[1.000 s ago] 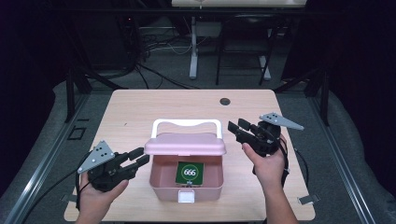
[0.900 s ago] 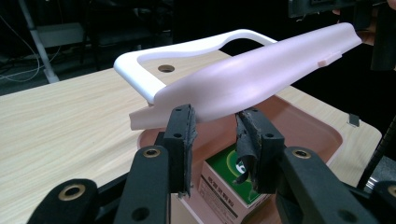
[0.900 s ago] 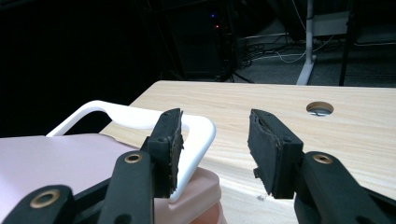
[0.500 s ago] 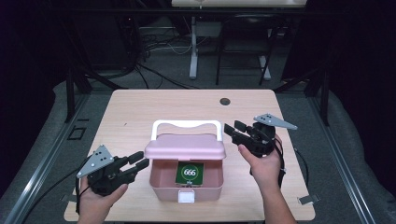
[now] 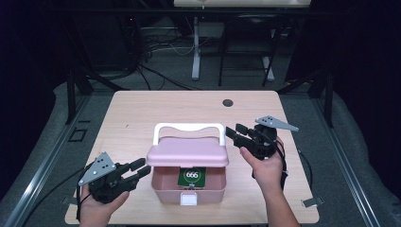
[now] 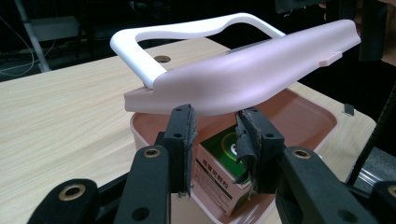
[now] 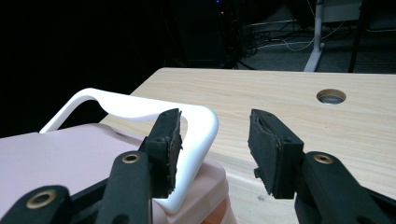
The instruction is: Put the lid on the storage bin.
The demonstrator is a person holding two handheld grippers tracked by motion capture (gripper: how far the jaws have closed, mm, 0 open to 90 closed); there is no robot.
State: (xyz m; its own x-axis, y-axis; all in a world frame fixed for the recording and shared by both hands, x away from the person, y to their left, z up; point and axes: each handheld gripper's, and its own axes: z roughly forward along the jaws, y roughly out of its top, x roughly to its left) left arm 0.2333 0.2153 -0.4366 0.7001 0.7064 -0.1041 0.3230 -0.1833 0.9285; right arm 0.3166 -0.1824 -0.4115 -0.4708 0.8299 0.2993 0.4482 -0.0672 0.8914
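My right gripper [image 5: 238,134] is released, jaws wide apart w/ nothing between them, just beside the right corner of the white plastic carry handle [image 5: 189,128]; in the right gripper view that corner sits in front of one pad. My left gripper [image 5: 141,169] is also open and empty, near the left side of the pink plastic storage box [image 5: 188,191], approx. at the lid edge. The pink rounded lid [image 5: 187,154] stands half raised over the box, at the front-middle of the light wooden table [image 5: 142,109]. Inside I see a green-and-white small carton [image 5: 191,176]. I judge the step is closing or opening the lid, I cannot tell which. Next move needs one gripper to take the lid edge or handle.
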